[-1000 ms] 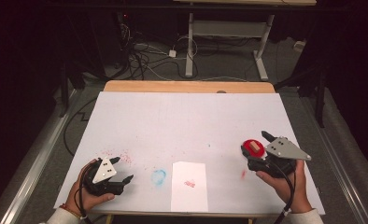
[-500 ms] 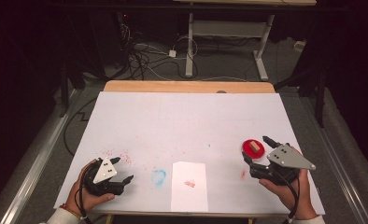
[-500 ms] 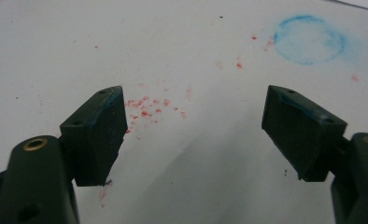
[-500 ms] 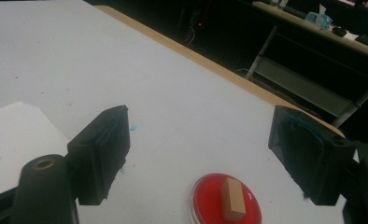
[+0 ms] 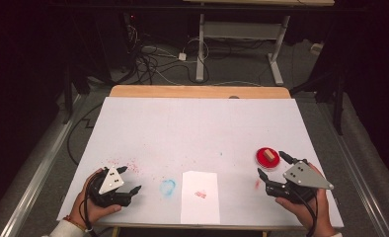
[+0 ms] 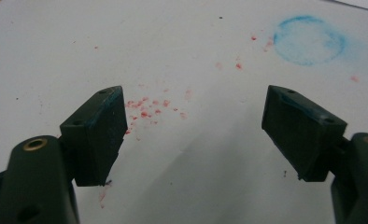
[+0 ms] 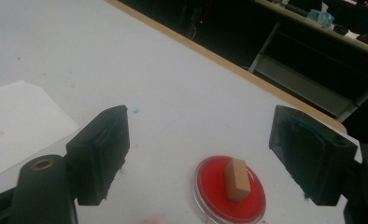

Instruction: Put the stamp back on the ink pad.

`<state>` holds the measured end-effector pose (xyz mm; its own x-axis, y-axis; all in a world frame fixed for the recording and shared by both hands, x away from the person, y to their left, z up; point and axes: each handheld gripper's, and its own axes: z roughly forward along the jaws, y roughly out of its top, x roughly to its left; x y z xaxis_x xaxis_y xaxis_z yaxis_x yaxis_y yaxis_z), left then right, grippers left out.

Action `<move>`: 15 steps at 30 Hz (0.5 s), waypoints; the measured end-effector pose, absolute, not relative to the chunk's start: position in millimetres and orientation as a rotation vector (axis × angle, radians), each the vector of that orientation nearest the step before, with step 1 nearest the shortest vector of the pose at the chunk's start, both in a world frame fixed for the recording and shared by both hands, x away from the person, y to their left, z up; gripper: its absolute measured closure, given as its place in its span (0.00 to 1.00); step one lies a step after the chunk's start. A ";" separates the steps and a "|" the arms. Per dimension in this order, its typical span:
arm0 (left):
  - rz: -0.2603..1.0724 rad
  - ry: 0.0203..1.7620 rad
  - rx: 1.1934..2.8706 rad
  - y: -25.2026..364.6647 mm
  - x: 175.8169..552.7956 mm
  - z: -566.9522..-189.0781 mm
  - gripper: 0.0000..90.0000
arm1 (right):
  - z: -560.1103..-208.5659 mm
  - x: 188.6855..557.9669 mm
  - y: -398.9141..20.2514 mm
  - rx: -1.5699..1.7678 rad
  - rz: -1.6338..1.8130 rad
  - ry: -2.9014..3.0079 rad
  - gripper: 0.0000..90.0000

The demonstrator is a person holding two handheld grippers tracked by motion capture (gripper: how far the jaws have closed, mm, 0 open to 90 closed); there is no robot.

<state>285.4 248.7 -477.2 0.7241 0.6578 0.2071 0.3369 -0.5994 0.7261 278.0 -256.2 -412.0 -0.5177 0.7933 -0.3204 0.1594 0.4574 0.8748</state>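
Observation:
A small round red dish (image 5: 267, 158) (image 7: 230, 189) sits near the table's right front, with a little tan wooden block (image 5: 268, 155) (image 7: 237, 179) standing in it. My right gripper (image 5: 274, 164) (image 7: 219, 154) is open just in front of the dish, and the dish lies between and slightly beyond its jaws. A white sheet of paper (image 5: 200, 196) (image 7: 18, 121) with a red smudge lies at front centre. My left gripper (image 5: 129, 178) (image 6: 194, 133) is open at the front left, empty, over red speckles (image 6: 149, 108) on the table.
The white table top (image 5: 197, 128) carries a blue ring stain (image 5: 168, 187) (image 6: 309, 39) left of the paper and red specks. A wooden strip (image 5: 197, 92) runs along the far edge. Cables and a desk frame (image 5: 237, 34) stand on the floor beyond.
My right gripper has drawn back toward the front edge and opened, leaving the red dish with the block on the table. The left gripper has stayed put.

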 end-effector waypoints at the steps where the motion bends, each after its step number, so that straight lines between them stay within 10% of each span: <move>1: 0.620 0.740 2.241 248.9 286.0 -476.8 0.24 | -413.3 277.4 -256.7 0.795 1.058 1.957 0.23; 15: 0.592 0.747 2.227 246.6 289.5 -476.0 0.24 | -448.1 271.6 -273.3 0.833 1.044 1.951 0.22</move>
